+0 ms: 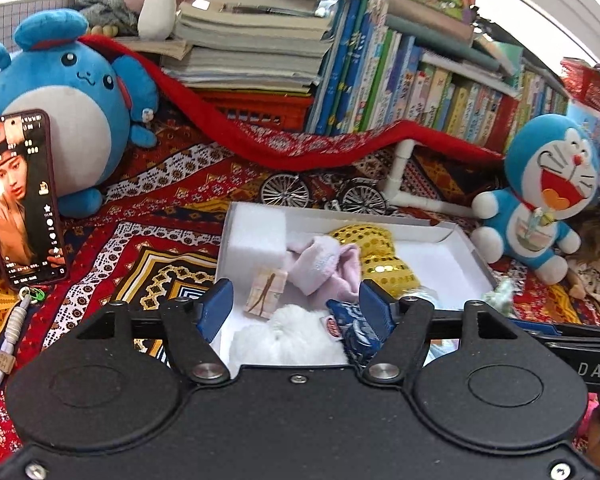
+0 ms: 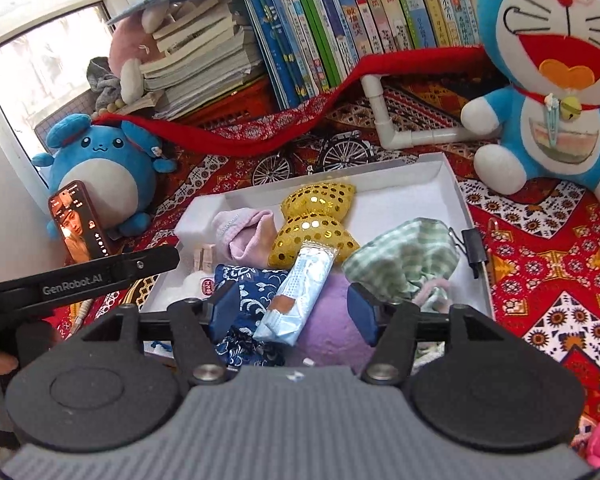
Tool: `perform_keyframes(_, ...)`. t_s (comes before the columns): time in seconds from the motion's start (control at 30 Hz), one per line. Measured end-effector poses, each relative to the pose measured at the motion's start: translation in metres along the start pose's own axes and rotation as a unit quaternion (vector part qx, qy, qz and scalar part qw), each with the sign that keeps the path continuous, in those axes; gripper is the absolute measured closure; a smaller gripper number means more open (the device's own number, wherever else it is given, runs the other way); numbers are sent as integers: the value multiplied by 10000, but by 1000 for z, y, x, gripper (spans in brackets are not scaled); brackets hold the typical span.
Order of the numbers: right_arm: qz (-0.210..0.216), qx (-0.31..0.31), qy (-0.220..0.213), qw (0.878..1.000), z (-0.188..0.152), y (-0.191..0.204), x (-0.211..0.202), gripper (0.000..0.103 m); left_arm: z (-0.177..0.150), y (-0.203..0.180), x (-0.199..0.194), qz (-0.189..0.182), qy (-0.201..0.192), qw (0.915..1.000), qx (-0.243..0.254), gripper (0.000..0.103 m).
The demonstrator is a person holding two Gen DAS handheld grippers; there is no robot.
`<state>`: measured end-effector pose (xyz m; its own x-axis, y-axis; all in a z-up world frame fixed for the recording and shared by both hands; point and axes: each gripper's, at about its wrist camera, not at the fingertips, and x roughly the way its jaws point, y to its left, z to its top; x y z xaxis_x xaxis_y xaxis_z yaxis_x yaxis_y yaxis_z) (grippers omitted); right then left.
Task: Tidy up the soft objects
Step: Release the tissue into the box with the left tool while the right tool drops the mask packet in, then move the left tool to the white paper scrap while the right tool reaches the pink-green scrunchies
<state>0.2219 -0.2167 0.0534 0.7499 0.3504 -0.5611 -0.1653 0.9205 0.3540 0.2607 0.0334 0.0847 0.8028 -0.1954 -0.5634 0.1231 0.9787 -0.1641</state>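
Soft objects gathered in a shallow white box (image 2: 456, 184) on a patterned red cloth, seen past both tools.

Left hand-held gripper (image 1: 296, 308): blue pads spread apart, pinching nothing, poised over the near end of the box. Directly beyond the pads, a fluffy white pom-pom (image 1: 292, 336), a dark blue printed pouch (image 1: 352, 320) and a small folded paper packet (image 1: 266, 292). Further in, a pale pink knitted sock (image 1: 324, 264), a white foam block (image 1: 256, 232) in the far left corner and a gold sequinned cushion (image 1: 380, 256).

Right hand-held gripper (image 2: 290, 308): pads likewise spread and empty, hovering above a light blue wrapped sachet (image 2: 300, 292) lying across a lilac plush ball (image 2: 332, 328) and that same dark blue printed pouch. To the right, a crumpled green checked cloth (image 2: 404, 260); a black binder clip (image 2: 474, 248) sits by the box's right wall.

Likely handling: everything light, yielding, no breakage risk. Pom-pom and plush ball probably squash flat, so best pinched deep through the middle. Sock and checked cloth best taken at a bunched fold, since a loose edge would trail. Sachet film looks slippery; hold across its narrow width. Sequins may slide under the pads; waist of the cushion is the safest spot.

Beyond the box, a round blue plush (image 1: 60, 92), a phone (image 1: 24, 196) leaning against it, a blue cat plush (image 2: 556, 80) and rows of books (image 2: 340, 20).
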Motion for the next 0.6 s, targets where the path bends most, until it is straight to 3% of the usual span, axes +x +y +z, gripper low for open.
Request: perform_keyframes(0.6,-17,-843,-870,9926,-16,7,-89,19,-4,-52,-84,-675,-534,9945,593,28)
